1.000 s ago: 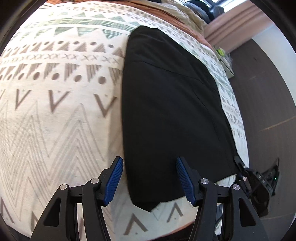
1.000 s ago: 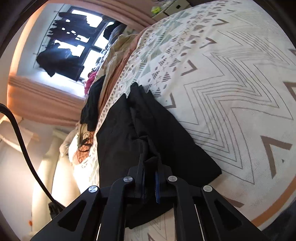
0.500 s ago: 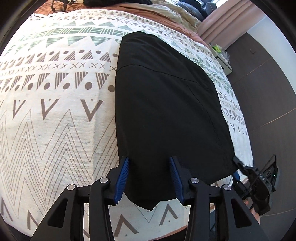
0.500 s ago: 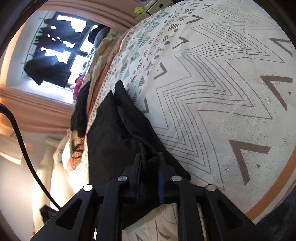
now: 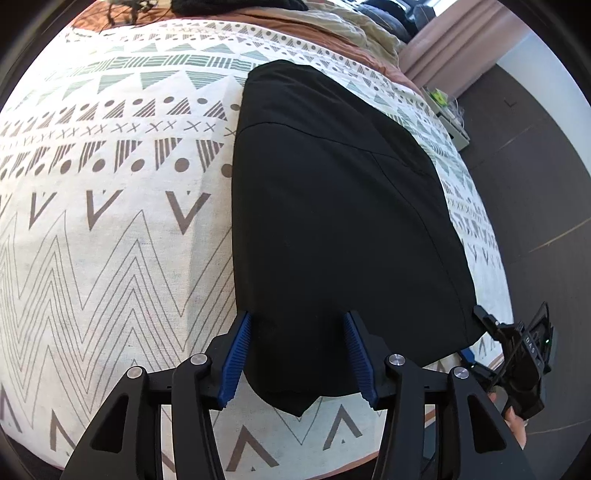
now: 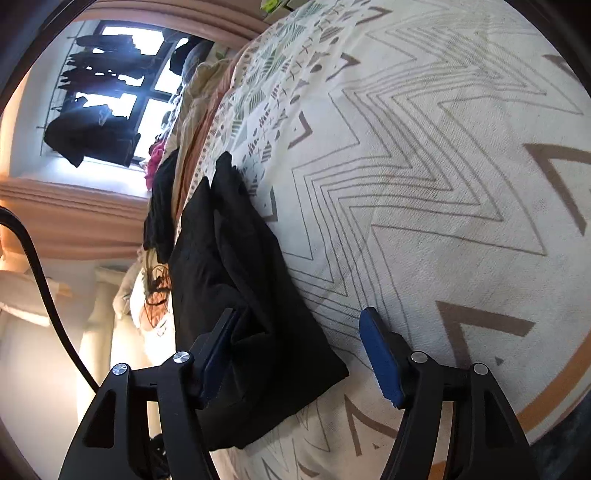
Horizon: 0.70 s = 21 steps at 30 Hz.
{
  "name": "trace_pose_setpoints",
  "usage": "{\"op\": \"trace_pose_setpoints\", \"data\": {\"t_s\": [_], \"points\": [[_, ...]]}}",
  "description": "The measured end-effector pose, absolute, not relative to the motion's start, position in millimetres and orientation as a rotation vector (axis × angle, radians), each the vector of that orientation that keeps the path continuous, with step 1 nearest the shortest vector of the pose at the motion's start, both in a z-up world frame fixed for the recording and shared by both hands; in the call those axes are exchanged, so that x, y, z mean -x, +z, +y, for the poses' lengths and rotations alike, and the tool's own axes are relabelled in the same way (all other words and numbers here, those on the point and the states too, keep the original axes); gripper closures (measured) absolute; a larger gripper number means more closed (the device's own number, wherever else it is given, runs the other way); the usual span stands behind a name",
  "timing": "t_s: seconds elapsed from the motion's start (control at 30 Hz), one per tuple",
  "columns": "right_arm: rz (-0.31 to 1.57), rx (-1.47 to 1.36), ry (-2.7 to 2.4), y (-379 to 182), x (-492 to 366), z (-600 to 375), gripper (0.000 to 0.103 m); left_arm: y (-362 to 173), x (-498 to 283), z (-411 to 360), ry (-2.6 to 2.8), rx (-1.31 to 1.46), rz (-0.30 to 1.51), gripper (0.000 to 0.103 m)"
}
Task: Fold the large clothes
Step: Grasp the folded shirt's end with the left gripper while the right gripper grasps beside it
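Note:
A black garment [image 5: 332, 229] lies flat, folded lengthwise, on a patterned bedspread [image 5: 110, 240]. My left gripper [image 5: 297, 325] is open, its blue pads either side of the garment's near end, just above it. My right gripper [image 6: 295, 332] is open at the garment's [image 6: 236, 277] other near corner; the cloth lies loose between its jaws, resting on the bed. The right gripper's body also shows in the left wrist view [image 5: 517, 354] at the garment's right corner.
The bedspread [image 6: 443, 184] covers a bed with a pile of other clothes [image 5: 351, 26] at its far end. Dark floor [image 5: 535, 166] lies right of the bed, with a small box [image 5: 448, 114] on it. A window with hanging clothes [image 6: 96, 96] is beyond.
My right gripper was shut on the garment's corner and has opened, letting the cloth drop onto the bed. My left gripper has narrowed somewhat and moved in over the garment's near end.

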State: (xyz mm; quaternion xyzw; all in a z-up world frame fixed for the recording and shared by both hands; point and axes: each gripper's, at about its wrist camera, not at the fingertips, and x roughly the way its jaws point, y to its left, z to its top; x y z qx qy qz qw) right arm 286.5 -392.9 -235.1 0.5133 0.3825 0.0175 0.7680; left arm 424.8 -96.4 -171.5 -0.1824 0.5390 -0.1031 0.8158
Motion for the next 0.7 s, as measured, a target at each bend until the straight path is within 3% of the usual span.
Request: {"op": "trace_pose_setpoints", "data": {"t_s": [0.1,0.13,0.27,0.4,0.7], "points": [[0.829,-1.084,0.030,-233.7,-285.8,-385.9,0.045,-178.0,-428.0,-93.6,-0.226,0.390,1.161,0.051],[0.834,-1.078,0.043,-235.6,-286.7,-383.8,0.061,-179.8,-427.8,-91.6,-0.227,0.395,1.164,0.054],[0.827,-1.067,0.099,-237.7,-289.9,-378.3,0.085,-175.8,-426.2,-89.4,-0.252,0.362,1.153,0.076],[0.788,-1.019,0.092,-220.1,-281.1,-364.8,0.090,-171.1,-424.8,-79.9,-0.252,0.365,1.154,0.084],[0.804,-1.035,0.110,-216.2,-244.5,-329.7,0.091,-163.8,-386.3,-44.0,-0.288,0.333,1.138,0.087]]}}
